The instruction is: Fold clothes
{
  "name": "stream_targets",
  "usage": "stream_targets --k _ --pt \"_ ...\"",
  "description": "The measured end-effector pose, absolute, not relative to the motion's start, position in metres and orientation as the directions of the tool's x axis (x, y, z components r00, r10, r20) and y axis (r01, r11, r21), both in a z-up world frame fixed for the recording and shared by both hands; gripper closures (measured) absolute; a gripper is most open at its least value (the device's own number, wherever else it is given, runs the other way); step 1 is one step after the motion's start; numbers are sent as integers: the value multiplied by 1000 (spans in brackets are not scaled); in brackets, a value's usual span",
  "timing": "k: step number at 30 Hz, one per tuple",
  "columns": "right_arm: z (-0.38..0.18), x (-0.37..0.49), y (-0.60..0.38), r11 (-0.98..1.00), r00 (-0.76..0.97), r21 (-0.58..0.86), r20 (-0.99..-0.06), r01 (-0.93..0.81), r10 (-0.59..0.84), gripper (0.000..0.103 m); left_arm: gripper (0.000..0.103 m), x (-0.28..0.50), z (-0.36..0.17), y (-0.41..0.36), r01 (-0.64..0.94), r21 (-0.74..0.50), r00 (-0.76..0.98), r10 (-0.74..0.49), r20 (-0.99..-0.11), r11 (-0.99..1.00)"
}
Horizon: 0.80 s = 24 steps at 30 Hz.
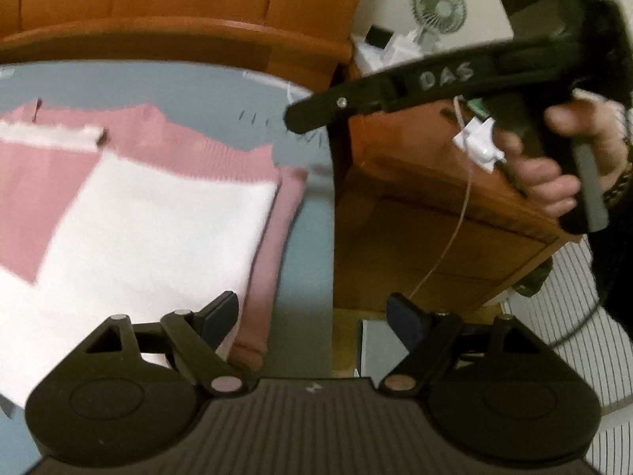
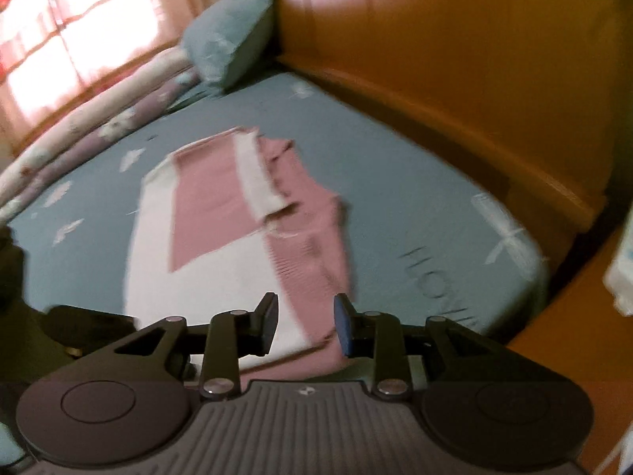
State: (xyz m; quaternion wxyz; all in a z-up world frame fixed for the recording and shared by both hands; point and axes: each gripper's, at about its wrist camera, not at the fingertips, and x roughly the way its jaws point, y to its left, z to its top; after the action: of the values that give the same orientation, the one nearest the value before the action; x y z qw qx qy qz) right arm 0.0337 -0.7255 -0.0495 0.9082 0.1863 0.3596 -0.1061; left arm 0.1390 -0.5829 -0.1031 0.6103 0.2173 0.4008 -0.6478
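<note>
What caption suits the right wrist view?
Open right gripper above a pink-and-white sweater lying on a blue bed.

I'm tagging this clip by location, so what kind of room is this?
Most likely a bedroom. A bed with a blue-grey sheet and a pillow stands against an orange headboard, and a wooden nightstand beside it carries a small fan.

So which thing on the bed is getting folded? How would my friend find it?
Find the big bed with the blue-grey sheet and the orange wooden headboard. The sweater lies flat in the middle of it. It is the only pink-and-white thing there; the pillow in the corner is blue-grey.
</note>
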Motion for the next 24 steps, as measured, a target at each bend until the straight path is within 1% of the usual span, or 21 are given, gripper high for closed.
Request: stream_targets --k 1,3,6,9,11,13,15,17,18,19,20,22,23,24 --pt "-55 37 -723 910 716 271 -697 315 -40 68 21 137 -107 -582 965 -250 -152 -622 -768 73" --pt "-78 44 -721 907 676 279 -737 316 -9 68 21 137 -109 -582 962 -257 -142 -635 -759 92" --pt "-114 46 -723 907 614 234 -789 351 -35 68 21 141 -109 -580 951 -287 -149 -646 -748 113" --pt "-124 33 -725 895 666 274 -745 351 -33 66 20 141 -109 -579 949 -290 -141 -658 -740 123" --pt "-126 29 -721 904 680 254 -732 343 -52 61 20 140 -109 -579 951 -283 -130 -666 -735 127" --pt "-124 26 -715 914 670 202 -736 351 -94 52 20 135 -103 -577 958 -261 -114 -681 -723 117" --pt "-114 21 -714 904 692 209 -712 374 -122 52 20 128 -99 -574 972 -221 -103 -705 -702 78" --pt "-104 14 -717 890 754 277 -649 361 -103 52 20 125 -101 -576 980 -189 -93 -698 -710 61" --pt "-101 14 -720 883 768 306 -634 356 -90 51 20 125 -105 -579 982 -181 -90 -689 -719 61" --pt "-103 17 -721 883 768 310 -635 353 -84 49 20 126 -108 -582 983 -173 -86 -679 -729 61" --pt "-105 19 -723 883 767 312 -636 349 -79 49 20 129 -114 -584 976 -206 -107 -671 -733 69" --pt "-115 25 -727 875 716 265 -687 405 -123 45 20 135 -120 -584 963 -255 -134 -671 -729 84" --pt "-120 28 -729 870 687 240 -712 432 -145 45 20 137 -121 -583 958 -271 -140 -679 -721 91" --pt "-119 23 -731 862 690 235 -704 450 -169 45 20 136 -119 -580 960 -266 -137 -686 -715 86"
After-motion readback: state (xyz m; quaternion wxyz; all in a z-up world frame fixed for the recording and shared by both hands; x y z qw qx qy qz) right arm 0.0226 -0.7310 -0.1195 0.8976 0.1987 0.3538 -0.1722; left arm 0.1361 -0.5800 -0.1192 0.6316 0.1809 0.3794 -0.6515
